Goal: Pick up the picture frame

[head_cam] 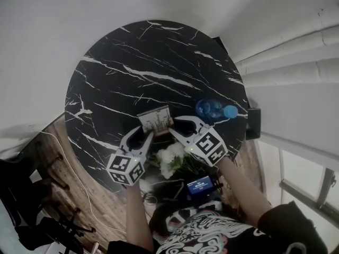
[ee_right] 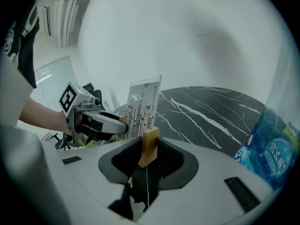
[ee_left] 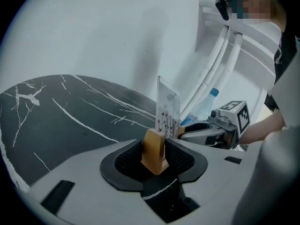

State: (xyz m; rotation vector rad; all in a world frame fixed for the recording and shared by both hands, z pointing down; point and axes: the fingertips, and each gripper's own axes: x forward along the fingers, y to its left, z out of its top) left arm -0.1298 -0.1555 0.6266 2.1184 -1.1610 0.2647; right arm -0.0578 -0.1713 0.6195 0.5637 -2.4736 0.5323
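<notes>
Your left gripper [head_cam: 145,133] and right gripper [head_cam: 170,127] each clamp one end of the picture frame [head_cam: 155,119], whose long axis lies between them near the table's [head_cam: 116,62] near edge.

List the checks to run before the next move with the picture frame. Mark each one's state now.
1. Left gripper on the picture frame: ok. A wooden foot sits between its fingers, touching both.
2. Right gripper on the other foot: ok, gripped the same way.
3. Frame upright: ok. It stands on edge between the two grippers.
4. Water bottle clear of the frame: ok. It is beyond the right gripper and not touching the frame.
5. Feet off the marble table: cannot tell.
</notes>
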